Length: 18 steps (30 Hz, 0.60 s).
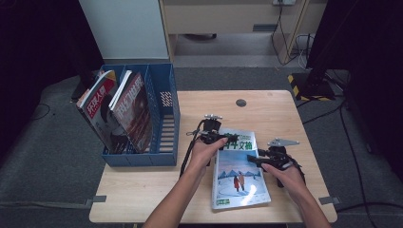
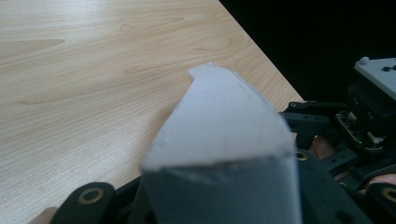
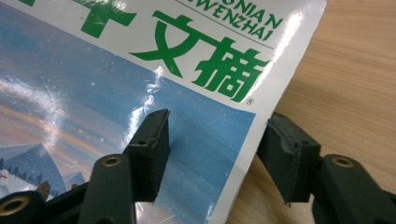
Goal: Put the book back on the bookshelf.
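The magazine (image 1: 239, 169) lies on the table (image 1: 142, 185), long axis twelve to six; left gripper (image 1: 223, 137) clamps its twelve-o'clock corner, while right gripper (image 1: 261, 160) jaws straddle its three-o'clock edge, apart.

In the left gripper view, a blurred pale page edge of the magazine (image 2: 224, 135) is rising close to the lens and covering that gripper's own jaws, so their grip is not showing; the bottom edge is cutting off the page. The right gripper (image 2: 369, 140) beside it is being cropped by the right edge. In the right gripper view, the magazine's cover (image 3: 116, 70) is running off the left, top and bottom edges. In the high view, the hands are hiding both grippers' jaws.
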Tool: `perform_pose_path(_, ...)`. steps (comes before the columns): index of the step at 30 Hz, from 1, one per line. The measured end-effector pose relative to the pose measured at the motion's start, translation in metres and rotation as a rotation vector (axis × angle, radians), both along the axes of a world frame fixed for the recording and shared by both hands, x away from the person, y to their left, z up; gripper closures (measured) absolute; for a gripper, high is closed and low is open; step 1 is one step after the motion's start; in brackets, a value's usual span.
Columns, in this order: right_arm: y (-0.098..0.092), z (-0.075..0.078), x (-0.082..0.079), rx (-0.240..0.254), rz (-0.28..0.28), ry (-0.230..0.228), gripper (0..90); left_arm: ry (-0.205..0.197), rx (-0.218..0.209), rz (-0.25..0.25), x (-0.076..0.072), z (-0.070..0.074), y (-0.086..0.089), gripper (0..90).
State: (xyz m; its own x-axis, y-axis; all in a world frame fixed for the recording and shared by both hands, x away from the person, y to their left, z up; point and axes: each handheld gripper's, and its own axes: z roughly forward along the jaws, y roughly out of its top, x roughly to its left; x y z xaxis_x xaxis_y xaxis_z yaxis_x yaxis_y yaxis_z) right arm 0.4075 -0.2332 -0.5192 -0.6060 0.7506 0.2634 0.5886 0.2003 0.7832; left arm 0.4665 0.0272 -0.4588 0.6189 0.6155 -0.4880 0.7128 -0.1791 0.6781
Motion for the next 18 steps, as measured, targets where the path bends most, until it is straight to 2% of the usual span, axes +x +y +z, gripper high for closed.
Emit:
perform_pose_path(4,0.001,0.003,0.002,-0.005,-0.007,-0.026,51.7,-0.022,0.003,-0.005,0.001,0.005,0.002,70.8)
perform_pose_path(8,0.0,0.007,0.002,0.012,-0.016,-0.047,55.4,-0.048,0.013,-0.002,0.0,0.012,0.005,71.3)
perform_pose_path(14,-0.002,0.013,0.001,0.044,-0.024,-0.096,50.4,-0.106,-0.001,-0.007,-0.003,0.027,0.01,72.2)
perform_pose_path(18,-0.006,0.013,0.0,0.032,-0.029,-0.103,47.6,-0.155,-0.006,-0.014,-0.007,0.039,0.012,72.6)
